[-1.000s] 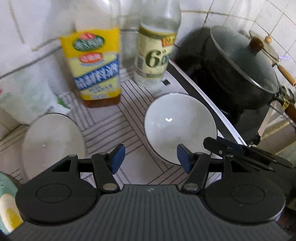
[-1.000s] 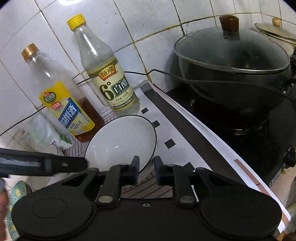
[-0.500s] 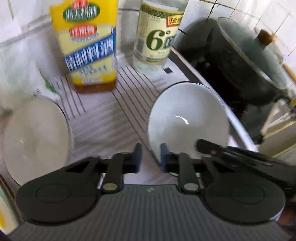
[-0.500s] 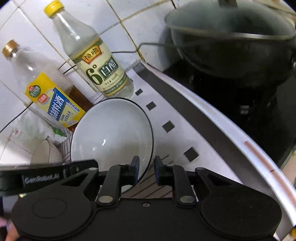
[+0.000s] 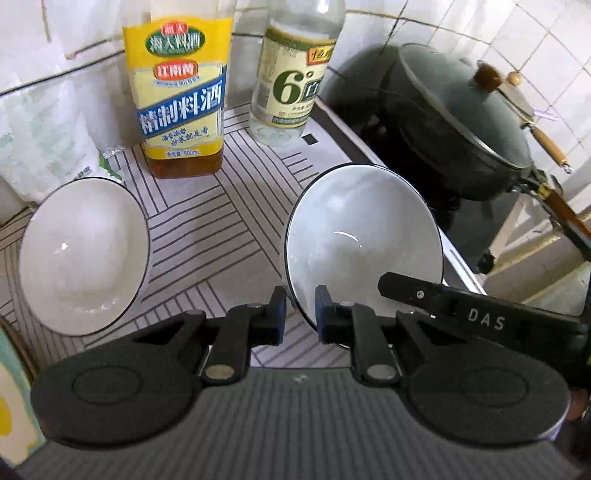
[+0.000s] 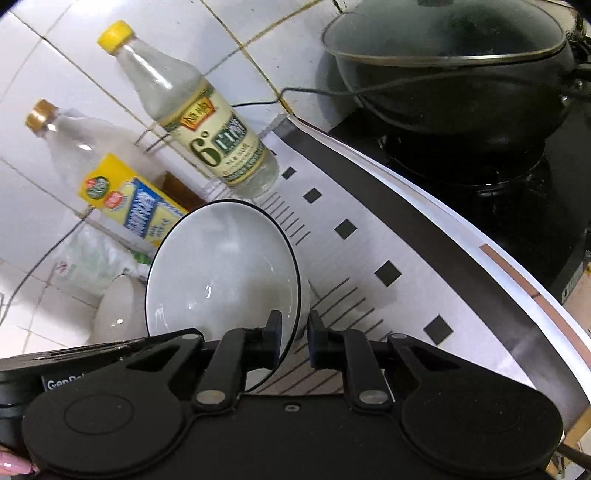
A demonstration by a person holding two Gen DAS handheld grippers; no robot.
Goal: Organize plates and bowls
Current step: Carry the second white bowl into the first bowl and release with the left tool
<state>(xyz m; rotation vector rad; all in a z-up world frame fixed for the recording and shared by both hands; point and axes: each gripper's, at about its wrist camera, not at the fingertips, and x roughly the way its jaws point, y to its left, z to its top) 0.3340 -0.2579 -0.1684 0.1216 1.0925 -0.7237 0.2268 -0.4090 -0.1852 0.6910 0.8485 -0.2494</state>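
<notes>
Two tools — left tool (image 5: 300, 314), right tool (image 6: 294, 338) — clamped on round glossy white bowl (image 5: 364, 240) rim.

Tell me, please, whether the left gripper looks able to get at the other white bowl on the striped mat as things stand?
Probably not yet: the left gripper is shut on the rim of the right-hand bowl, which the right gripper also pinches. The left-hand bowl sits apart on the striped mat with nothing between.

Soft, even light, bright on the white wall tiles (image 5: 535, 44). Small glints sit inside the near bowl (image 5: 364, 240) and on the glass pot lid (image 6: 447, 26). Straight worktop (image 6: 424, 236) edges bow near the borders, and the yellow-labelled bottle (image 6: 122, 192) looks slightly smeared.
</notes>
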